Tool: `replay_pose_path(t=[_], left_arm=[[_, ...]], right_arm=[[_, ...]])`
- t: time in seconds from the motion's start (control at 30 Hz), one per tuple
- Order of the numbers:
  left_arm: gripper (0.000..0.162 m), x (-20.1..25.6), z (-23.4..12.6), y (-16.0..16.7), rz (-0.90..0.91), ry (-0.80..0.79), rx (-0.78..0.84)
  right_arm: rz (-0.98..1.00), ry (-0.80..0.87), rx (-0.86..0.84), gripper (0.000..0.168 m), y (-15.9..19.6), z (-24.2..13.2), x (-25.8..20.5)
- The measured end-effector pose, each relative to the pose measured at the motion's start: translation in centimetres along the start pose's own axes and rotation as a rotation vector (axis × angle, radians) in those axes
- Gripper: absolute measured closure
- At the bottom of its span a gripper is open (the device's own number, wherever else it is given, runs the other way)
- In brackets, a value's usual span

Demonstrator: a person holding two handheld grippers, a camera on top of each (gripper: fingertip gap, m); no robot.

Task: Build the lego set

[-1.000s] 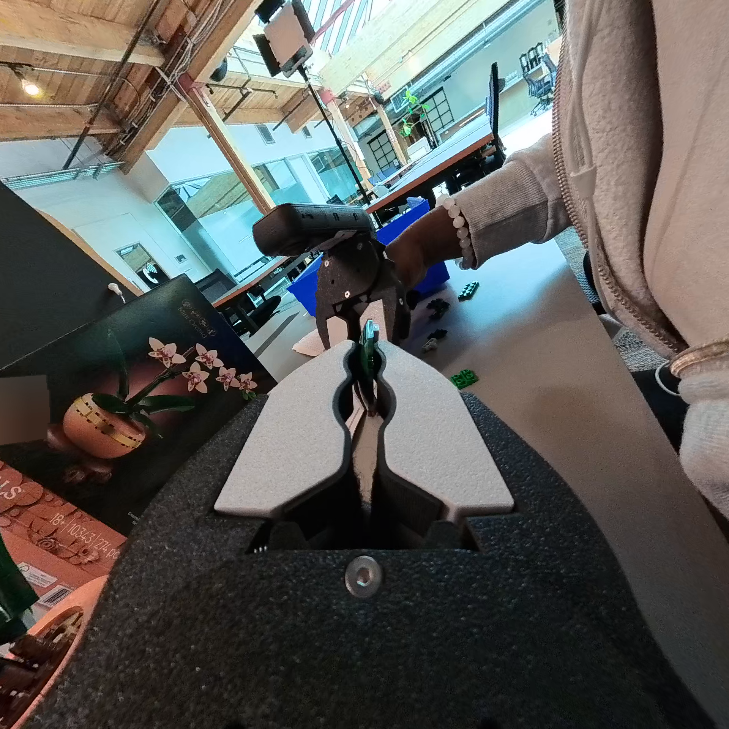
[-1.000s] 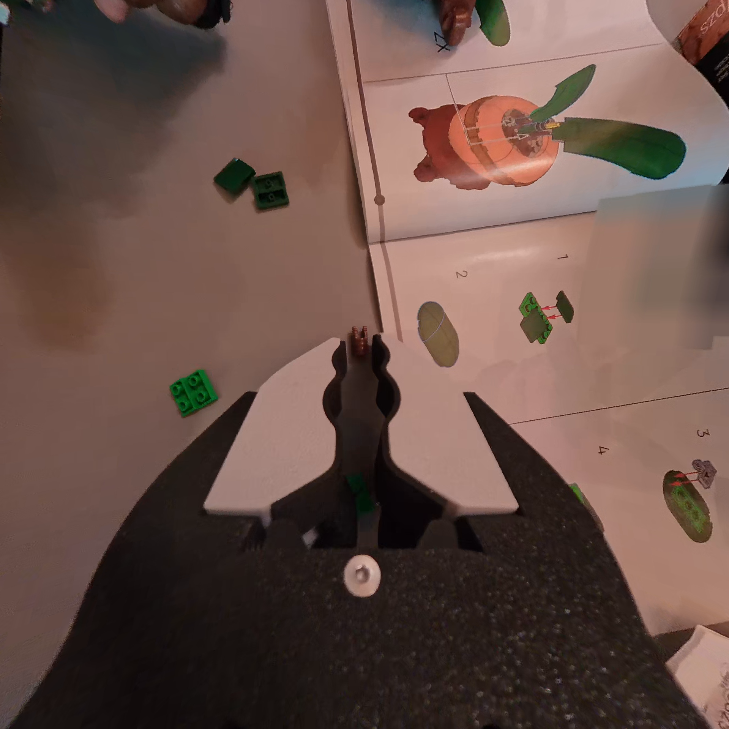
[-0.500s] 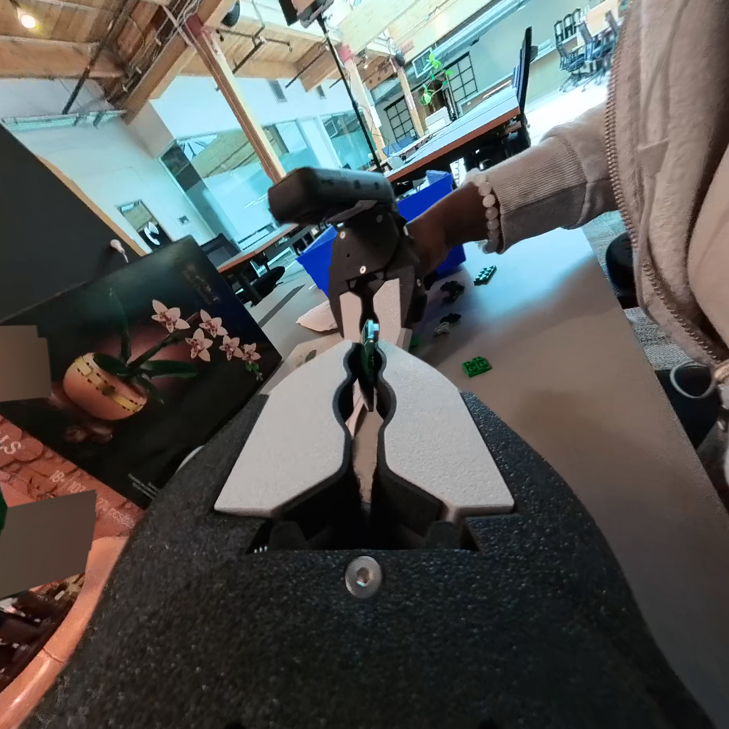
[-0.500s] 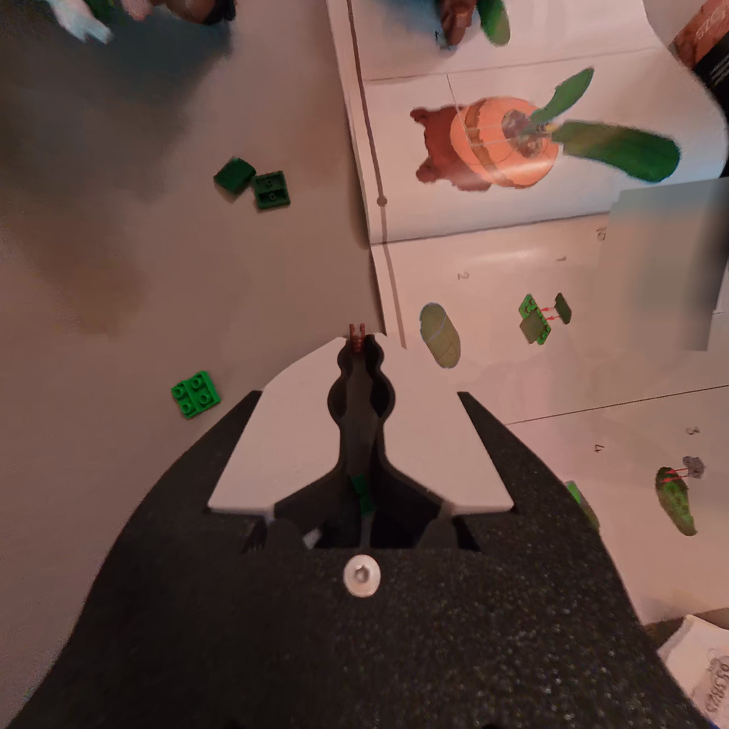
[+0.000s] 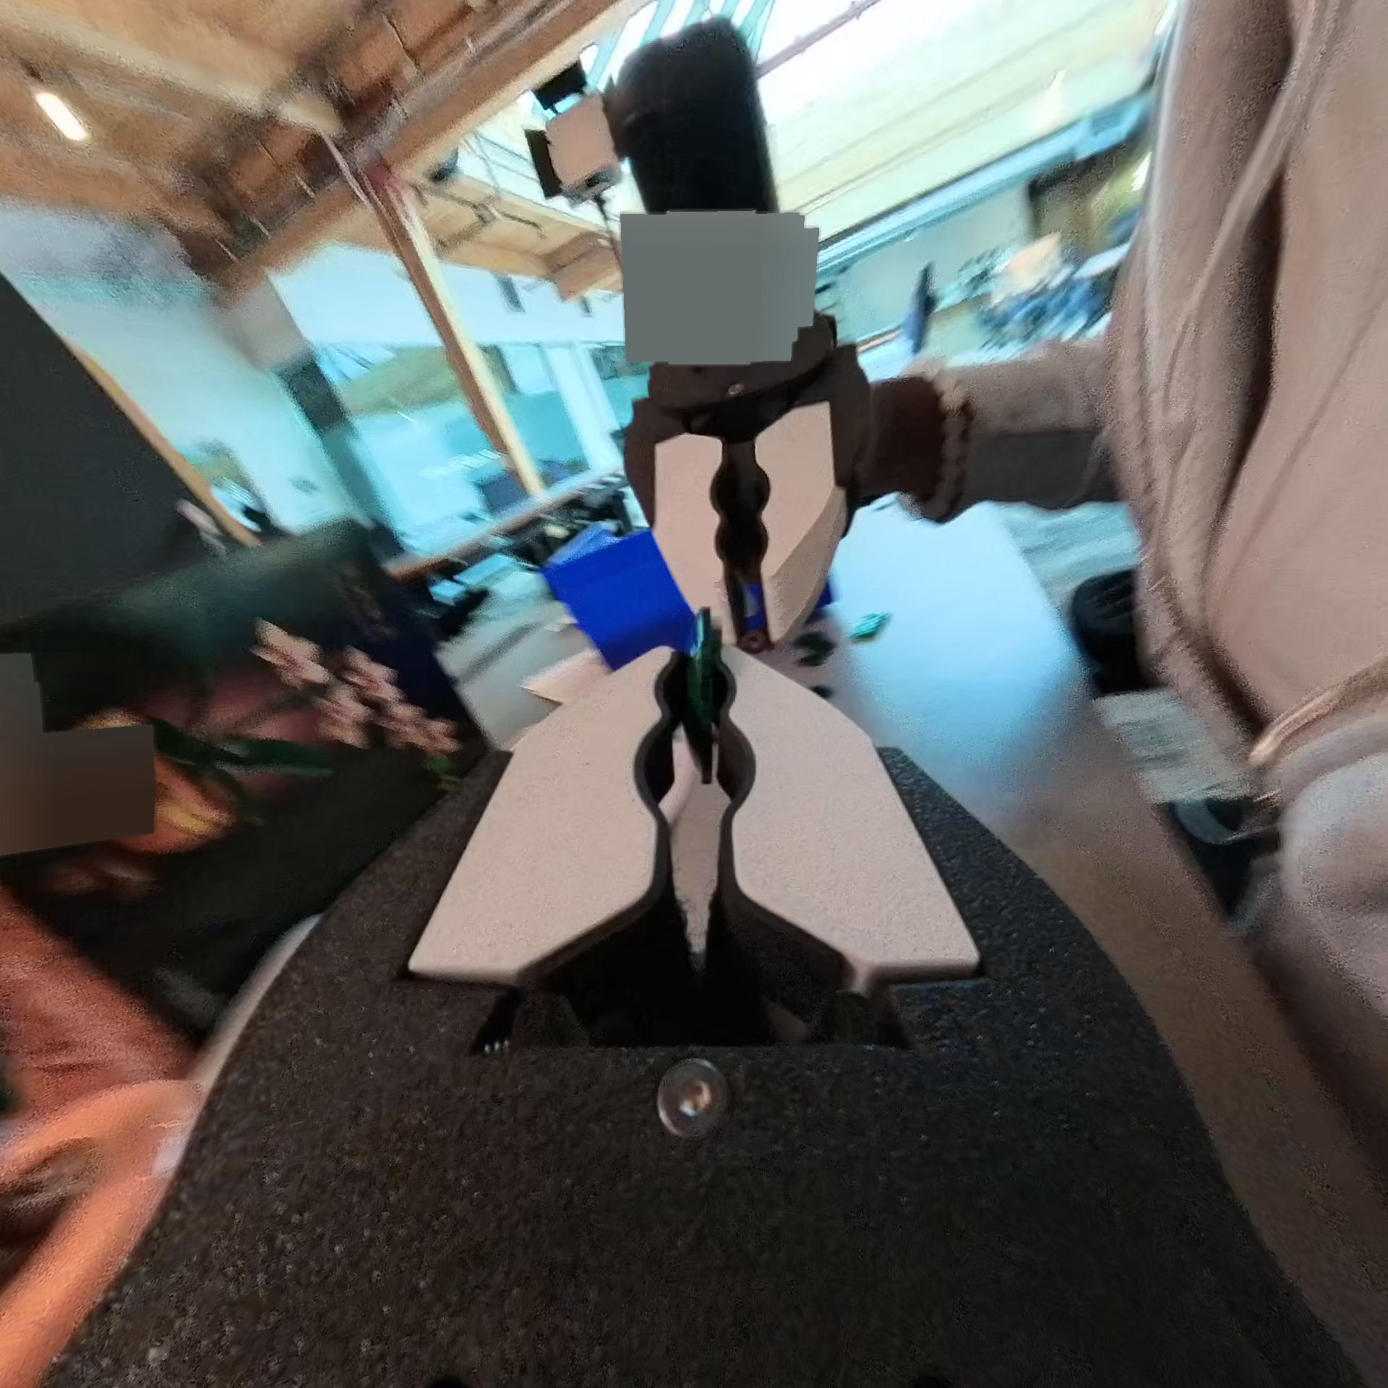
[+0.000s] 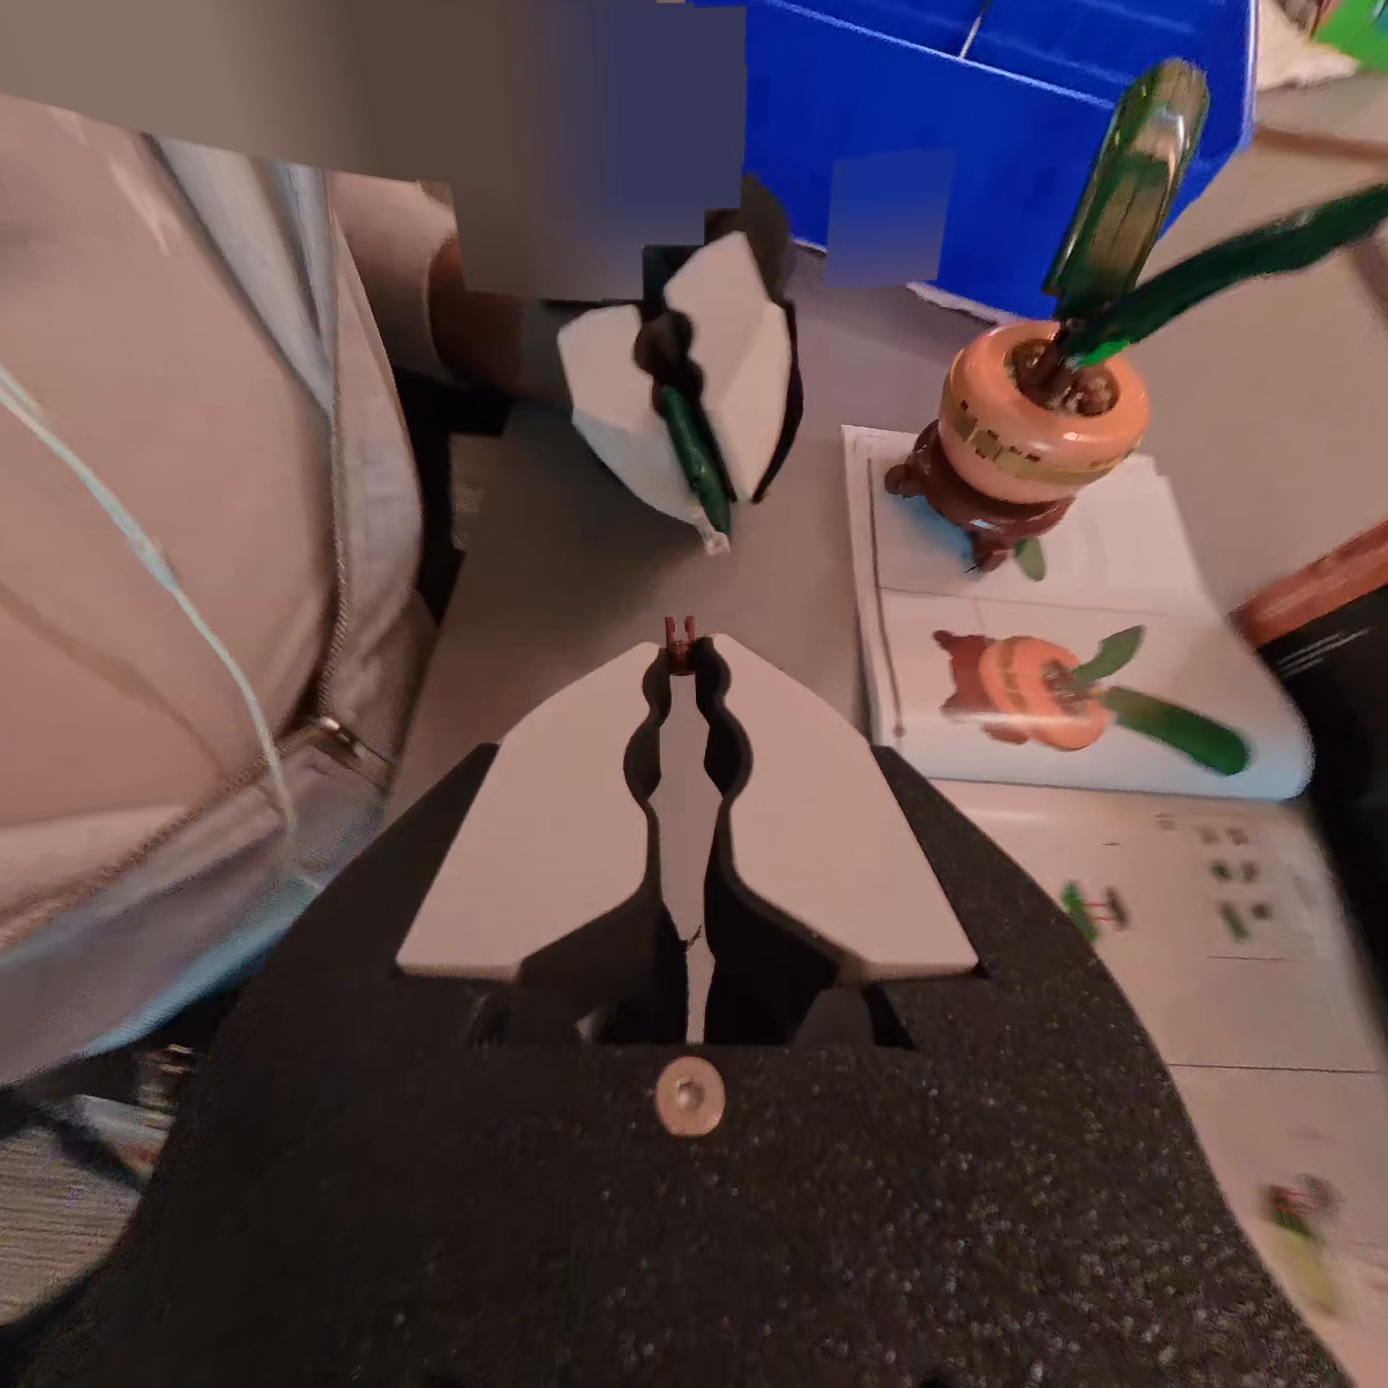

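My left gripper (image 5: 702, 665) is shut on a dark green leaf piece (image 5: 702, 695), held edge-on above the table; both also show in the right wrist view, the gripper (image 6: 717, 518) and the leaf piece (image 6: 695, 458). My right gripper (image 6: 683, 646) is shut on a small brown clip piece (image 6: 680, 650). In the left wrist view the right gripper (image 5: 751, 635) faces mine, its tips close to my leaf piece. The part-built orange pot with brown base and green leaves (image 6: 1044, 420) stands on the open instruction booklet (image 6: 1051, 601).
A blue bin (image 6: 939, 150) stands behind the pot and also shows in the left wrist view (image 5: 616, 601). The set's dark box (image 5: 225, 676) is at the left. A person in a beige jacket (image 6: 150, 526) sits close. Small green pieces (image 5: 867, 623) lie on the table.
My right gripper closed on the brown clip piece, lifted off the table and turned to face the left gripper. The two grippers have come close together, both views blurred by motion.
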State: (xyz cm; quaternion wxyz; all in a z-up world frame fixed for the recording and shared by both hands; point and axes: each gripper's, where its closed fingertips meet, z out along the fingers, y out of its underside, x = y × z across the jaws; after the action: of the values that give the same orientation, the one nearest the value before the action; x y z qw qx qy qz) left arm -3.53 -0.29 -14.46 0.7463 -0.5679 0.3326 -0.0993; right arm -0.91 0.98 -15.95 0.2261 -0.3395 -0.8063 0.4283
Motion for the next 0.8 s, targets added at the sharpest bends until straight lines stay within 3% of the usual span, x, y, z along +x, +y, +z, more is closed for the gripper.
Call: replay_pose_path(t=[0.1, 0.23, 0.47, 0.8], left_arm=[[0.157, 0.8, -0.1, 0.3, 0.424, -0.046, -0.071], [0.157, 1.8, -0.1, 0.5, 0.604, 0.027, -0.097], [0.157, 3.1, -0.2, 0.9, 0.679, 0.132, -0.087], [0.157, 3.9, -0.2, 1.1, 0.667, 0.163, -0.075]], right_arm=[[0.244, -0.088, 0.088, 0.162, -0.5, -0.6, 0.1], [0.285, -0.146, 0.027, 0.162, 0.2, -0.2, -0.5], [0.316, -0.237, 0.008, 0.162, 0.8, 1.3, -1.6], [0.292, -0.301, -0.018, 0.162, 1.3, 1.4, -2.6]])
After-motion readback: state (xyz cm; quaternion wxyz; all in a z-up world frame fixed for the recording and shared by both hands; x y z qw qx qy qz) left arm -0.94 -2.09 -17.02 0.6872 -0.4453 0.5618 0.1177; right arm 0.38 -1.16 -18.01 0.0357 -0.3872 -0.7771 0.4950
